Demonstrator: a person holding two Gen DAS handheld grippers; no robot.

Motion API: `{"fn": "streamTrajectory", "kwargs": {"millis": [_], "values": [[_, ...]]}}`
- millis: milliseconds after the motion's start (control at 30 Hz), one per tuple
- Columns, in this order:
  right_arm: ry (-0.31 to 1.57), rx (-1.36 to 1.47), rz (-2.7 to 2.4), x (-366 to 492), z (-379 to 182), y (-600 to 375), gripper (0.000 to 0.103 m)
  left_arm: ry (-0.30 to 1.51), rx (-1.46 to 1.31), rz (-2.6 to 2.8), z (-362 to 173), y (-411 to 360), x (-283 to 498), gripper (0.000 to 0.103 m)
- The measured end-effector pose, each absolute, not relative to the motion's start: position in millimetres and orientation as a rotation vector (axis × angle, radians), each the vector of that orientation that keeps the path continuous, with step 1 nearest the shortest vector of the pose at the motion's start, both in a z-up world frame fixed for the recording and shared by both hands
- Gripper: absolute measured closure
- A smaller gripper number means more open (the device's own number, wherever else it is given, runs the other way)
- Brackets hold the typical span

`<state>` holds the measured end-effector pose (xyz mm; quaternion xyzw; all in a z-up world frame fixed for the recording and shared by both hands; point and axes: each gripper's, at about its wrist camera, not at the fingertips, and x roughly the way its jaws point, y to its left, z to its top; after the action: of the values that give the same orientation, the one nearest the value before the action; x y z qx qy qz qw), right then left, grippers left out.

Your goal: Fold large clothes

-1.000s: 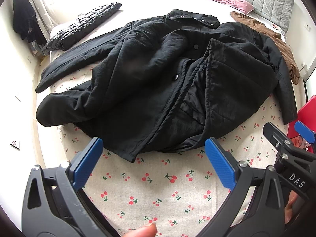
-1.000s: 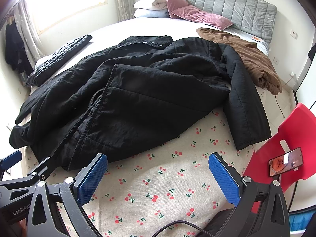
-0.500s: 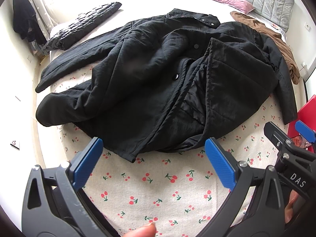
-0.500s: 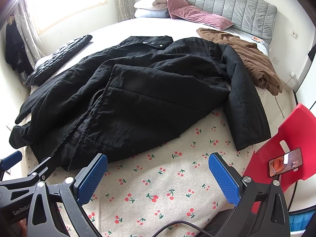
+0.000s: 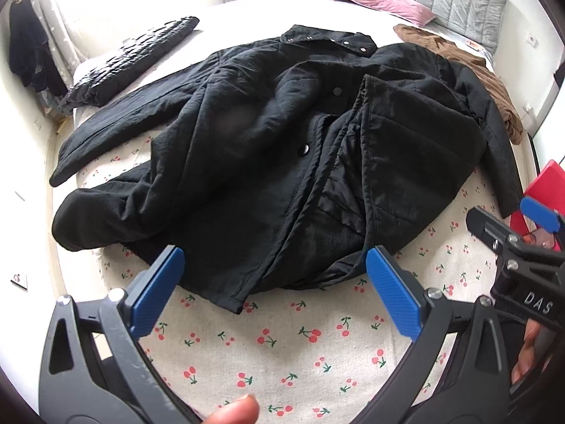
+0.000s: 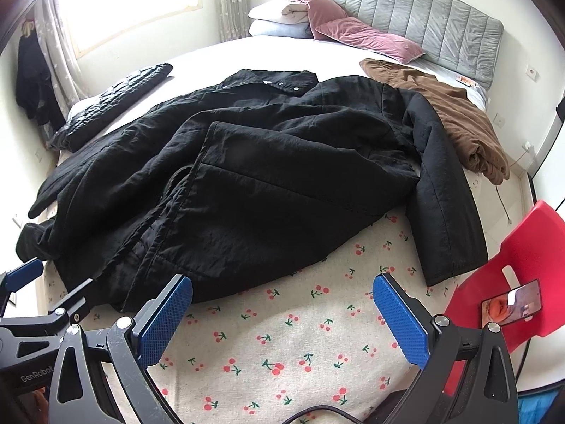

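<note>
A: Where do we stand with the coat [image 5: 247, 162]?

B: Nowhere yet, by our reckoning; it lies sprawled on the bed [image 6: 289, 321], collar toward the headboard [image 6: 423, 10], hem toward us; the front gapes and shows lining in the left view; nothing looks folded.

A: And our tools?

B: Both wide; the left gripper [image 5: 272, 293] holds nothing, its blue pads [image 5: 159, 289] spread just short of the hem; the right gripper [image 6: 282, 321] is likewise spread and bare, hanging over the cherry-print sheet near the hem; neither touches cloth.

A: The sleeves?

B: One sleeve [image 5: 109, 141] runs out to the left edge of the bed; below it a bunched mass of black cloth bulges toward that same edge, and we cannot tell whether it is sleeve or body; the other sleeve [image 6: 445, 205] lies down the right side, cuff near the bed's corner, close to the red chair [image 6: 522, 268].

A: So all of it remains?

B: We judge so; close the front, flatten the body, bring the sleeves in, then fold up; the bunched left side will likely need smoothing first.

A: Anything in our way?

B: A brown garment [image 6: 455, 116] lies just beside the right shoulder, perhaps touching; a quilted black piece [image 5: 130, 63] sits apart at far left; we should mind the brown one when we draw that sleeve in.
</note>
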<state>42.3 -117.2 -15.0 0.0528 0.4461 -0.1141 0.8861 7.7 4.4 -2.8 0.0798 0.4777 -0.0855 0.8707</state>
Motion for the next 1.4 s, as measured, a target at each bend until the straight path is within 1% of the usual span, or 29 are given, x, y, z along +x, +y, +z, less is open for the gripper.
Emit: {"fn": "streamTrajectory", "kwargs": {"millis": [167,300,467,700,733,800,833,867,900,933,967,1067,1233,1300,1400], "values": [[0.959,0.085,-0.129,65,-7,-119,0.000,1.044,0.181,-0.268,5,22,29,0.000],[1.019,0.080,0.002,95,4,-122,0.000,1.015,0.158,-0.257,18,48,48,0.000],[1.055,0.029,-0.003,146,13,-121,0.000,0.991,0.156,-0.219,23,91,76,0.000],[1.159,0.008,0.031,223,-17,-103,0.001,0.994,0.177,-0.249,14,129,95,0.000],[1.169,-0.005,0.020,232,-24,-102,0.003,0.996,0.185,-0.259,12,133,97,0.000],[1.184,-0.017,-0.002,243,-34,-102,0.019,0.996,0.196,-0.274,10,138,99,0.000],[1.191,-0.020,-0.011,246,-39,-103,0.042,1.001,0.202,-0.277,9,142,100,0.000],[1.196,-0.010,-0.005,247,-42,-105,0.061,1.007,0.208,-0.283,7,145,102,0.000],[1.199,0.015,0.016,246,-44,-108,0.071,1.008,0.211,-0.289,6,146,102,0.000],[1.199,0.020,0.022,243,-44,-110,0.085,1.009,0.215,-0.301,6,148,102,0.000],[1.187,0.011,0.024,238,-42,-112,0.090,1.012,0.225,-0.316,5,149,102,0.000],[1.101,-0.018,0.039,206,-19,-115,0.094,1.008,0.280,-0.349,4,148,95,0.000],[0.962,-0.029,0.020,132,32,-130,0.095,0.996,0.369,-0.402,8,147,81,0.000],[0.927,-0.009,0.008,97,48,-144,0.095,0.994,0.401,-0.426,8,146,75,0.000],[0.931,0.049,-0.006,57,52,-165,0.095,0.989,0.468,-0.460,4,140,67,0.000]]}}
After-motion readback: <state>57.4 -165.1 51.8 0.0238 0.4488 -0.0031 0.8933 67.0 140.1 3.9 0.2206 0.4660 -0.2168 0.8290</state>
